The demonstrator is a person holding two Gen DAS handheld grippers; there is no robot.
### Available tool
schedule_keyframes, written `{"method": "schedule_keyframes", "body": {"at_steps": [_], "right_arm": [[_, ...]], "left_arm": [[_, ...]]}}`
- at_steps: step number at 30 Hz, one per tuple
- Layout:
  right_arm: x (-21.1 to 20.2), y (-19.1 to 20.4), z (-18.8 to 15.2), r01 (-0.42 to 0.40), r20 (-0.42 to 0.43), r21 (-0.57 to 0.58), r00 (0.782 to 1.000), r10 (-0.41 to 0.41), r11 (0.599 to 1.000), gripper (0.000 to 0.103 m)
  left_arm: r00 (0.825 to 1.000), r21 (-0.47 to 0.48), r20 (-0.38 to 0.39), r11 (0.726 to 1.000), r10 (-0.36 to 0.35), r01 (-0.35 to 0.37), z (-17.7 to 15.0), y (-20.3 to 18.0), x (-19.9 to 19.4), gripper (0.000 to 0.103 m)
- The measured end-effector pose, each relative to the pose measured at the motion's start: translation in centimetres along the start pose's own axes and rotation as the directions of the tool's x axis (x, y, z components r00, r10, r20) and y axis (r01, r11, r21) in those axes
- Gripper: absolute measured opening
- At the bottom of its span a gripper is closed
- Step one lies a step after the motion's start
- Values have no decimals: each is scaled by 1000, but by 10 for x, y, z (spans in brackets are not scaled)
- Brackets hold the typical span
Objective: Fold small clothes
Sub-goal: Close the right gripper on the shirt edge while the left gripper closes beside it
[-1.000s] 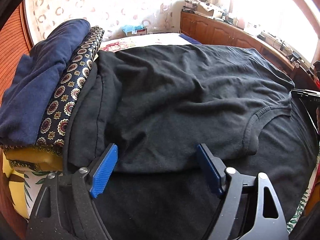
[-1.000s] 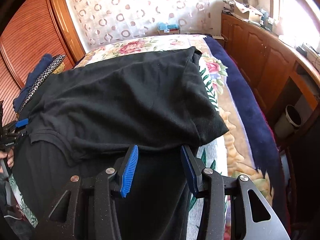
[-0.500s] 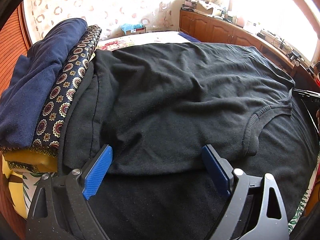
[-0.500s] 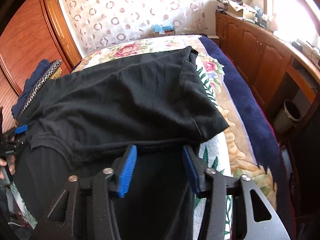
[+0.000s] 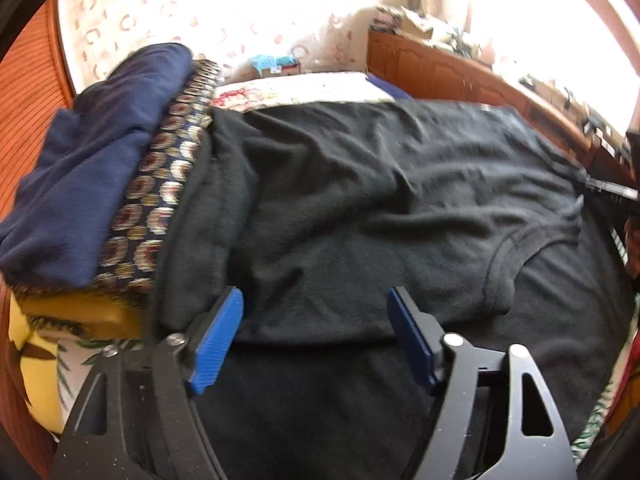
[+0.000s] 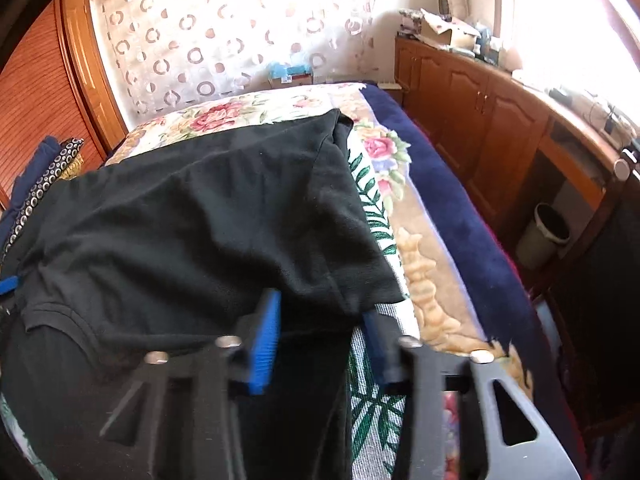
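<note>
- Left wrist view: a black T-shirt [image 5: 360, 208] lies spread over the bed, filling the middle of the frame, its neckline at right centre.
- At the upper left, a folded navy garment [image 5: 92, 168] sits on a patterned cloth [image 5: 160, 200], just beside the shirt's left edge.
- The left claw [image 5: 316, 336] at the bottom centre stands wide and is closing; its blue pads straddle the shirt's folded near edge without pressing it.
- Right wrist view: the same shirt [image 6: 208, 216] covers the left and centre, one sleeve reaching the floral bedspread [image 6: 376, 148] at centre right.
- The right claw [image 6: 320, 340] at the bottom centre is closing, with the sleeve's hem between its pads; I cannot tell whether they pinch it.
- Wooden cabinets [image 6: 480, 120] line the right; a bin [image 6: 544, 232] stands below them.
</note>
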State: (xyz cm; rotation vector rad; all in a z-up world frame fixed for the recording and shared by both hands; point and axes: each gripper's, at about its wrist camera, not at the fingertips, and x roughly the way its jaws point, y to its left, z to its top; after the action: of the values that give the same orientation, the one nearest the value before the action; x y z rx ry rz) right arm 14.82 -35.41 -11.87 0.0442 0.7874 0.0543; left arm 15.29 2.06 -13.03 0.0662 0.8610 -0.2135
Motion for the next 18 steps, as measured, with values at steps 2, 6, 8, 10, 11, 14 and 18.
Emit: {"method": "schedule_keyframes", "body": {"at_steps": [2, 6, 8, 10, 11, 14, 18], "right_arm": [[-7, 0, -1, 5, 30, -13, 1000, -5, 1000, 12], [-14, 7, -4, 3, 70, -59, 998, 1, 998, 8], [-16, 9, -6, -2, 88, -69, 996, 8, 998, 8], [-18, 11, -8, -3, 98, -77, 995, 11, 997, 8], [-19, 11, -9, -7, 102, -77, 995, 15, 997, 8], [-18, 11, -13, -9, 102, -82, 995, 17, 997, 8], [-17, 5, -11, -7, 94, -86, 995, 15, 996, 8]], "left_arm": [[1000, -40, 26, 999, -3, 4, 0, 10, -14, 69], [999, -69, 46, 997, 24, -21, -3, 26, -28, 58], [999, -78, 32, 997, 29, -27, -5, 32, -26, 50], [999, -84, 17, 996, 37, -35, -8, 36, -23, 44], [999, -86, 12, 995, 49, -48, -8, 37, -20, 43], [998, -101, 9, 993, 65, -64, -11, 39, -19, 43], [997, -82, -15, 994, 77, -78, -18, 36, -17, 43]]}}
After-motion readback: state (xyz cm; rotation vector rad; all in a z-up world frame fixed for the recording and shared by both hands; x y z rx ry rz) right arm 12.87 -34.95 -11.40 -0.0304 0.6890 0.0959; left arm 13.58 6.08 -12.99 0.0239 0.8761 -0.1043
